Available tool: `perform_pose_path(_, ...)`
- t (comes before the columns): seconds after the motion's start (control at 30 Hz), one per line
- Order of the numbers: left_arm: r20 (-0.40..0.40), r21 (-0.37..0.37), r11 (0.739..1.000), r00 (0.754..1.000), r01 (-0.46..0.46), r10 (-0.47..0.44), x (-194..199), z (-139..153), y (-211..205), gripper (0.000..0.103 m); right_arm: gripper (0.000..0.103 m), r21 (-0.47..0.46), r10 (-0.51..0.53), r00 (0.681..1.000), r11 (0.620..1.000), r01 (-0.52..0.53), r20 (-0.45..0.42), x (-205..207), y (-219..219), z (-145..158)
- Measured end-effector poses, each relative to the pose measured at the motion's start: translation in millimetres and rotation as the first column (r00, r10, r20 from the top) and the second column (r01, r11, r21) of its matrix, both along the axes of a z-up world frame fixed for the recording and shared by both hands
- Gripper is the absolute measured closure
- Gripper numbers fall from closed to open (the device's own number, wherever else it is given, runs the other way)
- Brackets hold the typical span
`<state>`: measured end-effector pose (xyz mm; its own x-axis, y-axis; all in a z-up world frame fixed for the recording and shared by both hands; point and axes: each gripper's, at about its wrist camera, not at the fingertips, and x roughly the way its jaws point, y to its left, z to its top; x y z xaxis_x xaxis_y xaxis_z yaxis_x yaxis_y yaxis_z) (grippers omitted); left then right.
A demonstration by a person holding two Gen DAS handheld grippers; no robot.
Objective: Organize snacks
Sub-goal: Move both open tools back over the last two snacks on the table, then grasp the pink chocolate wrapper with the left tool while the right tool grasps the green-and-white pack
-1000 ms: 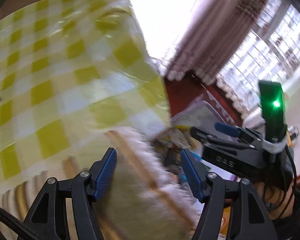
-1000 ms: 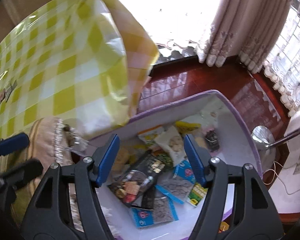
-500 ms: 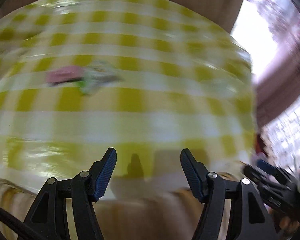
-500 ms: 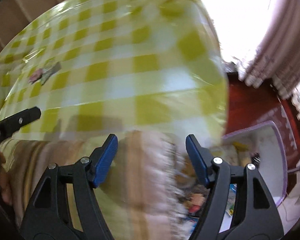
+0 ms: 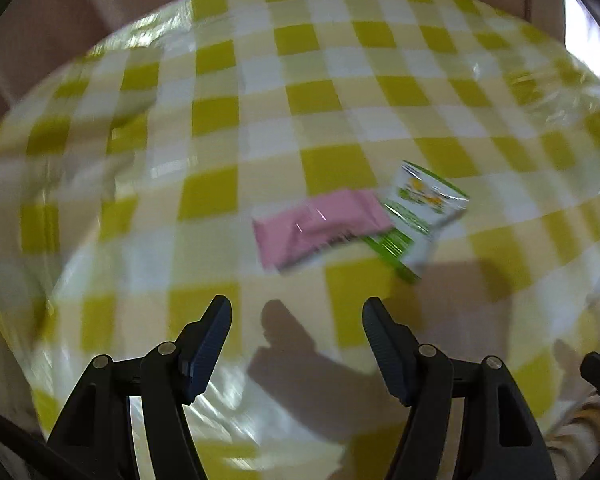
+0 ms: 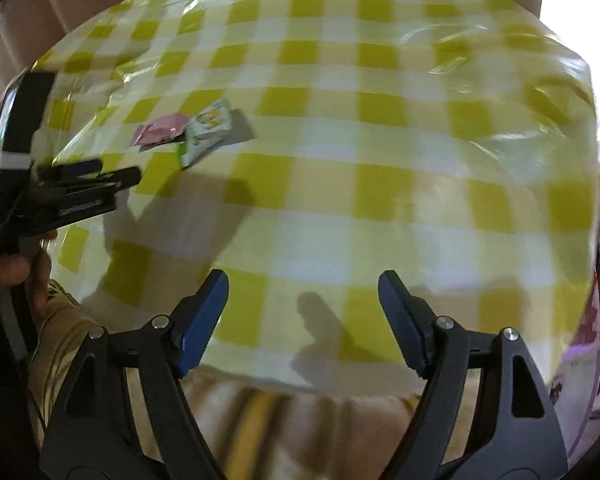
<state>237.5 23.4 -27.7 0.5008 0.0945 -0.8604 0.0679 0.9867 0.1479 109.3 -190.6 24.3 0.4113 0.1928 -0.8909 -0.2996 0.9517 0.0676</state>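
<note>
Nearest in both views lies striped tan cloth (image 6: pixel 260 412) with a fringed edge, just under the claws and against the near rim of the tabletop (image 5: pixel 340 80). The tabletop is covered by a glossy plastic sheet in a yellow-and-white check, creased and throwing glare along its left and right edges. Shadows of the claws fall on the near squares.

The left claw (image 5: pixel 296 320) points steeply down over the near part of the tabletop, its blue ribbed pads apart with nothing between them. The right claw (image 6: pixel 303 294) hangs over the near rim at a similar tilt; its jaws have just been opening and stand wide, empty. In the right view the left claw (image 6: pixel 128 178) reaches in from the left edge, held by a hand (image 6: pixel 8 280), with a dark upright block strapped on top.

Further in lie two flat snack packets, touching: a pink packet (image 5: pixel 320 226) and, at its right end, a white packet (image 5: pixel 424 208) with green print, partly overlapping. Both sit ahead of the left claw and well left of the right claw (image 6: pixel 162 130) (image 6: pixel 206 130).

Beyond the tabletop runs a tan panelled wall (image 5: pixel 60 20). At the right edge are bright window light, red flooring and the purple rim of a bin (image 6: pixel 580 356).
</note>
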Motion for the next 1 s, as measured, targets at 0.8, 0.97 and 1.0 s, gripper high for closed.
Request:
perform_pose_path(0.8,0.027,-0.235,0.960,0.989,0.150,-0.148,51.1,-14.3,39.7,0.068,0.023,0.056,-0.029,0.999,0.998,0.030,-0.019,79.8,102.1,-21.7)
perform_pose_path(0.97,0.028,-0.291,0.954,0.998,0.066,-0.060,46.5,-14.8,57.7,0.068,0.023,0.107,-0.145,0.989,0.983,0.149,-0.040,100.1,102.8,-23.1)
perform_pose_path(1.0,0.030,-0.294,0.954,0.998,0.061,-0.055,46.4,-15.9,58.1,0.068,0.023,0.119,-0.164,0.985,0.979,0.168,-0.044,103.3,102.7,-22.4)
